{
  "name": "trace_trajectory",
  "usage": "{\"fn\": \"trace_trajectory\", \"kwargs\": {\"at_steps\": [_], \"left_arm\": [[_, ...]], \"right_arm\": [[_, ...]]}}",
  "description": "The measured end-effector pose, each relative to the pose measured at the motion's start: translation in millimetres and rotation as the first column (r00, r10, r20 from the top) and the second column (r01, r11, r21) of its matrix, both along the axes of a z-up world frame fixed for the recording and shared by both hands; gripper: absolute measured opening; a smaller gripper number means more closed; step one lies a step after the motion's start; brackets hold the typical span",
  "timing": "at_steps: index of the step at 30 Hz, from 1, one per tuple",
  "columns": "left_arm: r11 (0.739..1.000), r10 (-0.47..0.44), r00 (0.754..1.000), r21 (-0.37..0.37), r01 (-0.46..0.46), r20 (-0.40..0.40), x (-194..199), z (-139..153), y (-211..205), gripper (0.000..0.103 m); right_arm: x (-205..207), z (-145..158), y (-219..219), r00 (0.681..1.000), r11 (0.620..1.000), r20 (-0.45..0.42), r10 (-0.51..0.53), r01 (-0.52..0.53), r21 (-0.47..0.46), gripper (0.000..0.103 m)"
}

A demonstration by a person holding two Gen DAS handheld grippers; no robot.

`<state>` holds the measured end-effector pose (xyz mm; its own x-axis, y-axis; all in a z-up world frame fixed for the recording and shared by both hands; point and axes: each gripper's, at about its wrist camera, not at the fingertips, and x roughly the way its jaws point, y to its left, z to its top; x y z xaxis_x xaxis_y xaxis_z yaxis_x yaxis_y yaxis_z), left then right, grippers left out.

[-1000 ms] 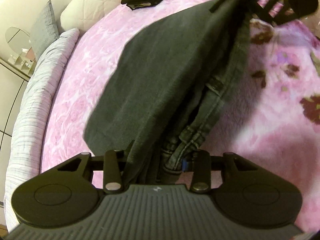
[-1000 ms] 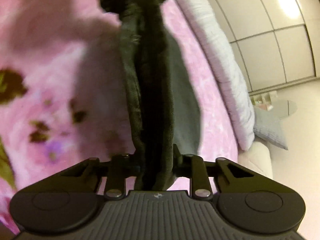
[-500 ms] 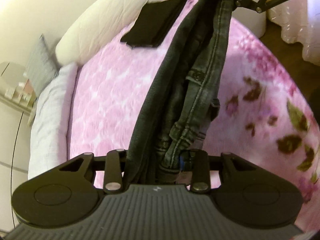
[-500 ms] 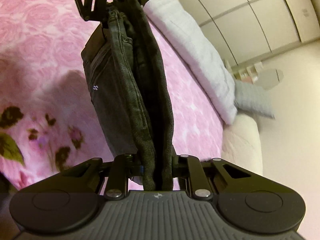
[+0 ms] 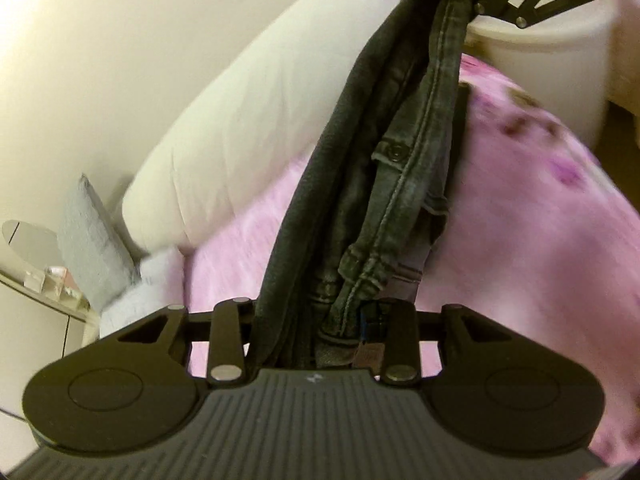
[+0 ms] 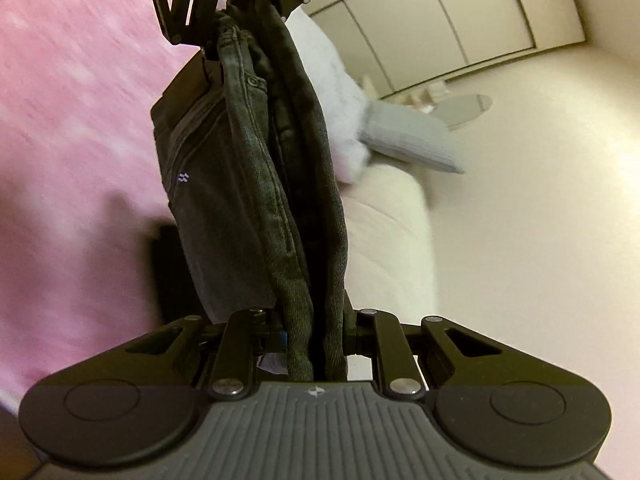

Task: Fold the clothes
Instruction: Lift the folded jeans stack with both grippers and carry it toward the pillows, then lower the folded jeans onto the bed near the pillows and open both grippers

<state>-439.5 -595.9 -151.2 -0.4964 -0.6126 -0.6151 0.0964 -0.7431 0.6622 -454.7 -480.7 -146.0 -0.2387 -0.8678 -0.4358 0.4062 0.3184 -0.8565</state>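
Denim, dark grey: we hold the jeans (image 5: 384, 184) stretched in the air above the pink bed cover (image 5: 520, 216), left gripper (image 5: 316, 320) and right gripper (image 6: 316, 328) each clamped on an end. We judge it best to keep both ends level and taut, lowering evenly so layers stay aligned.

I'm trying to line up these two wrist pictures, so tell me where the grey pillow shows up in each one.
Left wrist view: the grey pillow stands at the left edge, below the cream headboard.
Right wrist view: the grey pillow lies right of centre in the upper half, beyond the dark jeans.
Shared landmark: the round mirror sits next to the pillow in both.
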Motion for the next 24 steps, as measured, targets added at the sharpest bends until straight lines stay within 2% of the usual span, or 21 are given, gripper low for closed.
{"fn": "trace_trajectory", "kwargs": {"at_steps": [3,4,5,8,11,12,13,16,18,20,24], "left_arm": [[0.998,0.036,0.998,-0.052,-0.038,-0.049,-65.2,-3.6,-43.0,0.033],[0.996,0.044,0.997,-0.072,-0.048,-0.061,-81.5,-9.8,-51.9,0.033],[0.995,0.049,0.997,-0.087,-0.054,-0.065,-97.2,-23.7,-58.2,0.032],[0.995,0.040,0.999,-0.092,-0.042,-0.025,-133.6,-96.8,-62.3,0.034],[0.999,0.036,0.996,0.021,-0.038,0.084,-159.7,-183.3,-56.4,0.039],[0.998,0.036,0.993,0.040,-0.040,0.111,-164.1,-207.6,-51.9,0.042],[0.999,0.041,0.992,0.014,-0.043,0.116,-163.9,-222.9,-45.1,0.042],[0.998,0.050,0.995,-0.046,-0.046,0.082,-150.5,-226.8,-32.9,0.045],[0.997,0.027,0.995,-0.079,-0.020,0.092,-138.8,-223.3,-27.9,0.049],[0.995,-0.001,0.993,-0.099,0.013,0.120,-129.6,-224.8,-25.0,0.049],[0.995,-0.020,0.988,-0.091,0.034,0.155,-119.8,-223.6,-27.3,0.040]], "right_arm": [[-57.1,-1.4,-50.1,0.999,0.996,-0.009,-0.032,0.031,-0.087,0.017],[-72.0,-10.7,-60.4,0.999,0.993,-0.019,-0.040,0.037,-0.116,0.018],[-78.7,-28.2,-60.8,0.999,0.994,-0.020,-0.040,0.038,-0.102,0.018],[-98.8,-80.6,-61.7,0.999,0.997,-0.024,-0.042,0.041,-0.058,0.020],[-118.8,-133.0,-62.7,0.999,0.999,-0.027,-0.044,0.044,-0.014,0.020],[-125.5,-150.4,-63.0,0.999,0.999,-0.029,-0.045,0.045,0.001,0.022],[-132.2,-167.9,-63.3,0.999,0.999,-0.030,-0.045,0.046,0.016,0.023],[-151.8,-219.0,-64.2,0.998,0.997,-0.034,-0.047,0.049,0.059,0.025],[-150.1,-214.7,-63.0,0.998,0.997,-0.022,-0.056,0.057,0.056,0.031],[-148.3,-210.3,-61.8,0.998,0.997,-0.010,-0.064,0.065,0.052,0.031],[-144.8,-201.6,-59.4,0.997,0.996,0.015,-0.082,0.081,0.047,0.016]]}}
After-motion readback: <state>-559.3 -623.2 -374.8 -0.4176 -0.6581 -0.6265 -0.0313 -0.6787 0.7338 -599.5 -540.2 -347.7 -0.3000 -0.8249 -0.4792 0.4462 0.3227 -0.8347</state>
